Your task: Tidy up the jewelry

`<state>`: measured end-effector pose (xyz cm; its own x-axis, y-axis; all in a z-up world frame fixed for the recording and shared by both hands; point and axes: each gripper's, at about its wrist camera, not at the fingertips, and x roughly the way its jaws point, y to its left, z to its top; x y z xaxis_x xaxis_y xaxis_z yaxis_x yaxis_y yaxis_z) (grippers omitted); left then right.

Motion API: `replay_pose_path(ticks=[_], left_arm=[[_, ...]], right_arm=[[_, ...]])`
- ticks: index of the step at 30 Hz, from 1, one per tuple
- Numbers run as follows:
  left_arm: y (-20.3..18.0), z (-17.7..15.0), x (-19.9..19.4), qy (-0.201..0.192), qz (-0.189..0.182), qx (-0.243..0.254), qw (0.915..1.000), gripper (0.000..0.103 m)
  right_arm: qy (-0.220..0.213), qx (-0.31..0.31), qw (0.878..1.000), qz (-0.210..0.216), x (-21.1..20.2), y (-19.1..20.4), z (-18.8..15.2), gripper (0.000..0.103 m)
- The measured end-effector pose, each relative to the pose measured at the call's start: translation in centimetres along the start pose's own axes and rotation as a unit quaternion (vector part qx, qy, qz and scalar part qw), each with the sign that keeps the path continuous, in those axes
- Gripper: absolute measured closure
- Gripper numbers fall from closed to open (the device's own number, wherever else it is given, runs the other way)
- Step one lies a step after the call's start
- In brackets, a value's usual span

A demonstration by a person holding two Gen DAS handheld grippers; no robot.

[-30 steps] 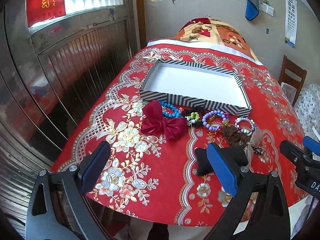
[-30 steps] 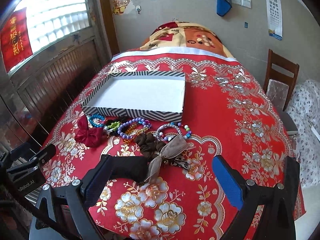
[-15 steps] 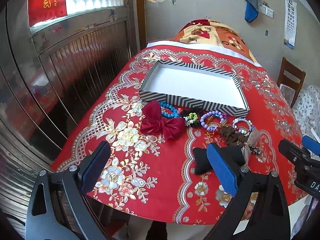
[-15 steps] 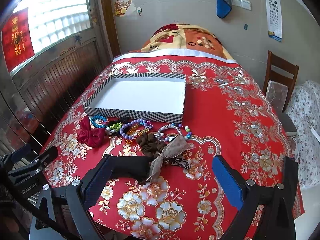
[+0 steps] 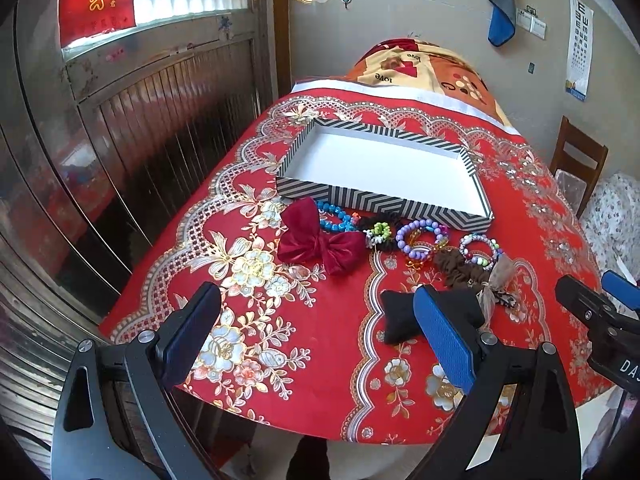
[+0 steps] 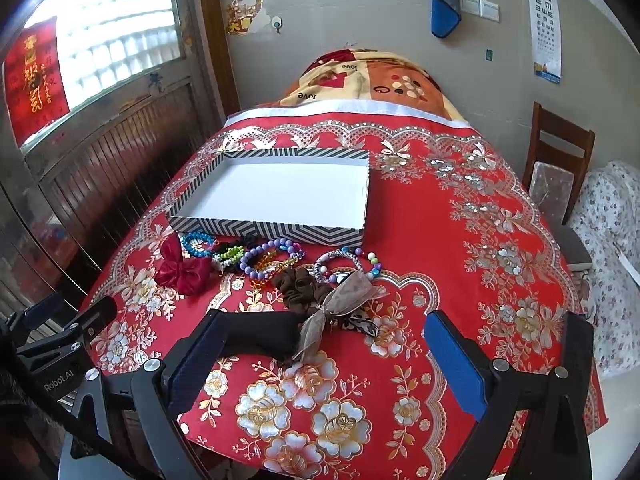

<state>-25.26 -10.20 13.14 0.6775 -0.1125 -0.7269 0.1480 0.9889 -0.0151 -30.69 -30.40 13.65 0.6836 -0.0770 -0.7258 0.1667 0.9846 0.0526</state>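
An empty striped box (image 5: 376,200) (image 6: 280,230) with a white floor stands on the red tablecloth. In front of it lie a red bow (image 5: 320,242) (image 6: 184,268), a blue bead bracelet (image 5: 334,216), a green-and-black scrunchie (image 5: 378,234), a purple bead bracelet (image 5: 420,236) (image 6: 268,258), a multicolour bracelet (image 5: 480,248) (image 6: 344,266), a brown scrunchie (image 5: 456,268) (image 6: 304,288), a gauze ribbon bow (image 6: 340,304) and a black bow (image 5: 400,316) (image 6: 264,336). My left gripper (image 5: 316,328) and right gripper (image 6: 328,356) are open and empty above the near table edge.
The red floral tablecloth (image 6: 460,240) covers the table, with a folded blanket (image 6: 372,84) at its far end. A wooden chair (image 6: 556,164) stands at the right. A metal door (image 5: 120,120) runs along the left side.
Both grippers have drawn back and risen slightly from the table, so the objects look a little farther off. Nothing on the table has moved.
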Motion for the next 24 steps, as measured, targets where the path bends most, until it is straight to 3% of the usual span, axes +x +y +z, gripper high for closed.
replay_pose_path(ticks=[24], left_arm=[[0.41,-0.65,0.22,0.008,0.002,-0.004,1.0,0.005]], right_arm=[[0.007,-0.005,1.0,0.002,0.11,0.29,-0.15,0.005]])
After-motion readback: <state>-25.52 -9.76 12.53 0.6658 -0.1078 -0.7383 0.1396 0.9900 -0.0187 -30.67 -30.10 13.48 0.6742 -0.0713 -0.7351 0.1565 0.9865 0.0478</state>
